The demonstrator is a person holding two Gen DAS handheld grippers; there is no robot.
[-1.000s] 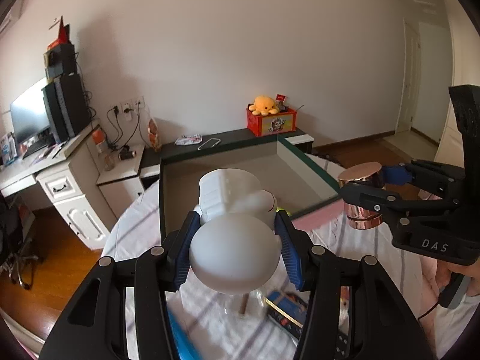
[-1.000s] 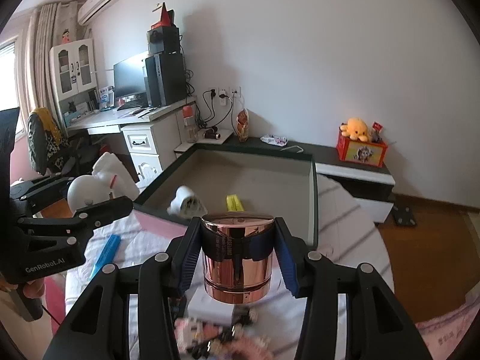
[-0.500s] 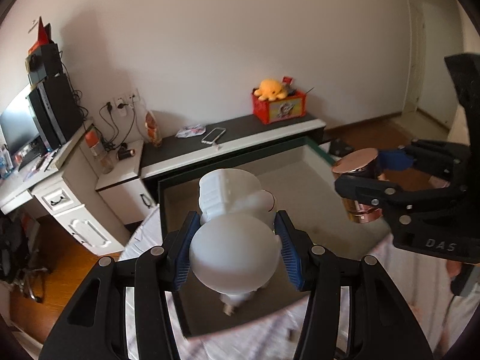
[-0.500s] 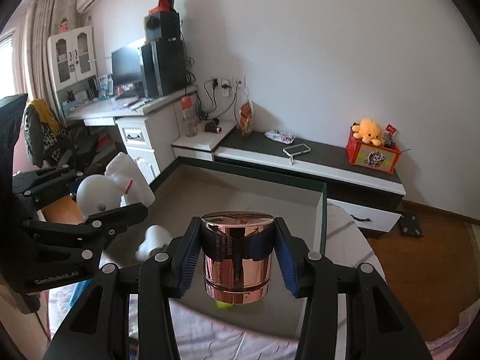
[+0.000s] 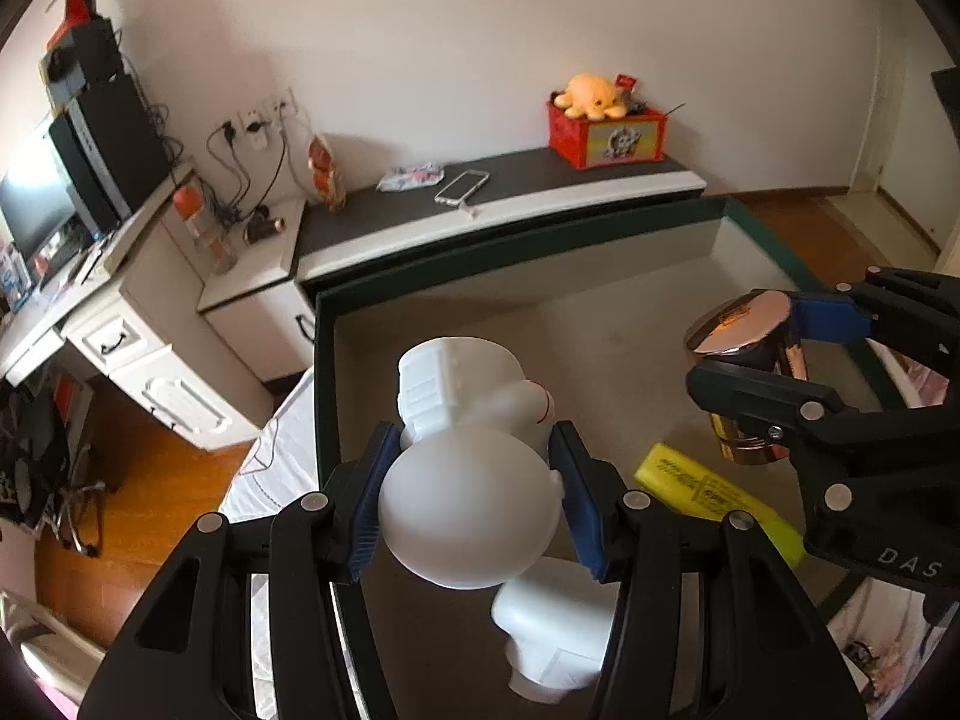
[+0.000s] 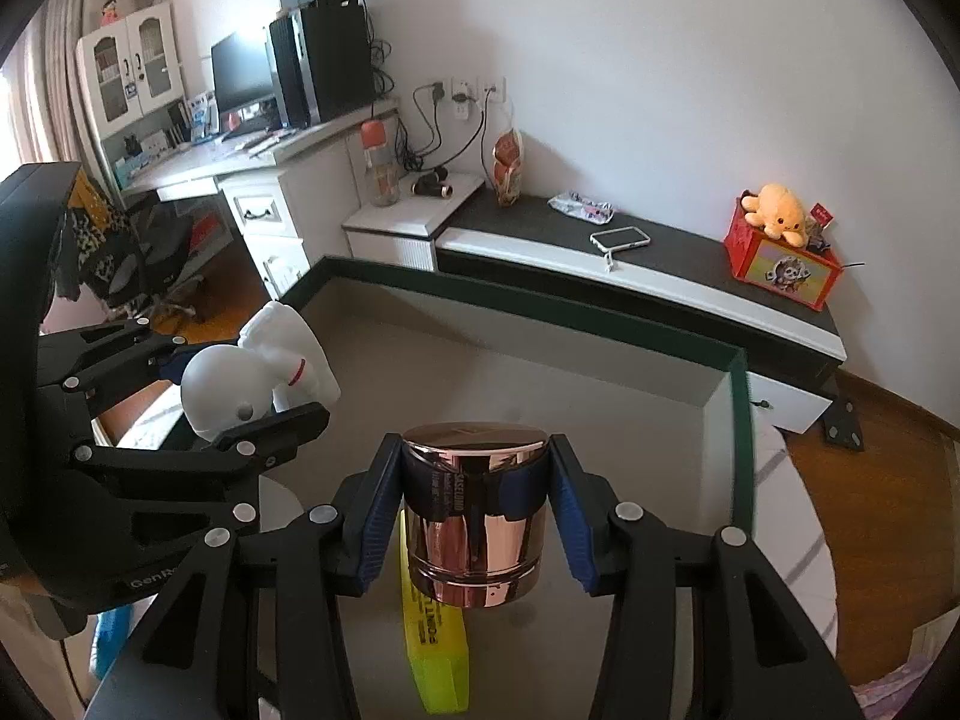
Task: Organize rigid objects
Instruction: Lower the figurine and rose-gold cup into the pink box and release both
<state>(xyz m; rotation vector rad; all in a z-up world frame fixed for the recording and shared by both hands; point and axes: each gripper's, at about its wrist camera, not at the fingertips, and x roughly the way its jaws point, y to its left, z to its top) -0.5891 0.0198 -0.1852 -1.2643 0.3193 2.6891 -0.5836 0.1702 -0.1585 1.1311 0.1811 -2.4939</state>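
Both hands have carried their loads forward from over the striped cloth to over the box (image 5: 324,360), tipping downward as they went, so I'd say each piece is about ready to be set down inside.

On the left, the left gripper (image 5: 471,501) is clenched on the figurine (image 5: 468,468): blue pads press its round head from either side, the head sits nearest the camera and the blocky body points away toward the box's far wall, so its long axis runs along the fingers. A second figurine (image 5: 555,636) already lies on the box floor just below it, beside the marker (image 5: 714,498), which lies flat and slanted.

On the right, the right gripper (image 6: 474,516) grasps the jar (image 6: 474,516) by its upper band, upright with a slight tilt, lid up, hanging above the marker.
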